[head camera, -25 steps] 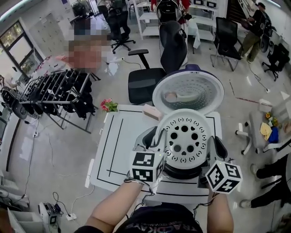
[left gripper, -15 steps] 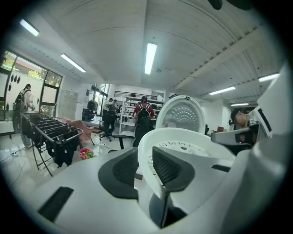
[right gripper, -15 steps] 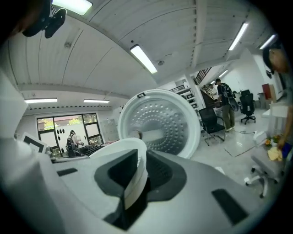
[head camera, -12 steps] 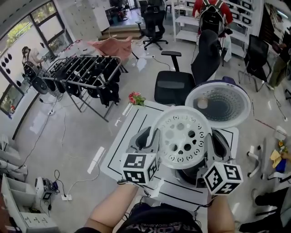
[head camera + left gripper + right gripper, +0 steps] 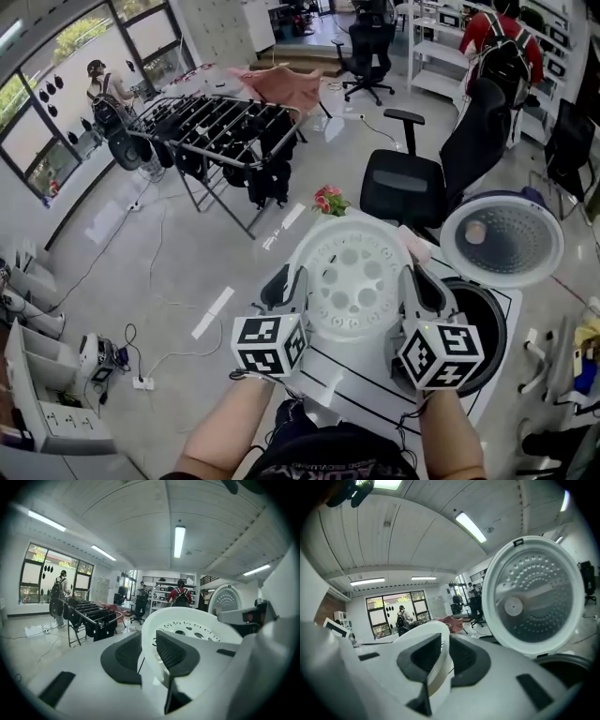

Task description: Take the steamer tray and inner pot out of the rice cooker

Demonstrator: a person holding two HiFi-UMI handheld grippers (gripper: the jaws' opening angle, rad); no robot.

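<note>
The white steamer tray (image 5: 354,281), round and full of holes, hangs in the air to the left of the rice cooker (image 5: 480,323). My left gripper (image 5: 286,286) is shut on the tray's left rim, and the rim (image 5: 187,620) runs between its pads in the left gripper view. My right gripper (image 5: 417,286) is shut on the right rim, whose edge (image 5: 436,667) shows between the black pads (image 5: 464,660). The cooker stands open with its lid (image 5: 502,239) up, and its dark inside lies just right of the tray. The lid (image 5: 534,597) fills the right gripper view.
The cooker sits on a white table (image 5: 352,370) with black lines. Beyond it are pink flowers (image 5: 328,200), a black office chair (image 5: 412,183) and a laundry rack (image 5: 225,131). A power strip (image 5: 141,382) and cables lie on the floor at left. People stand far back.
Both grippers have carried the steamer tray leftward, from above the cooker's opening to beside it. The cooker's dark inside is now uncovered. The head view has swung left.
</note>
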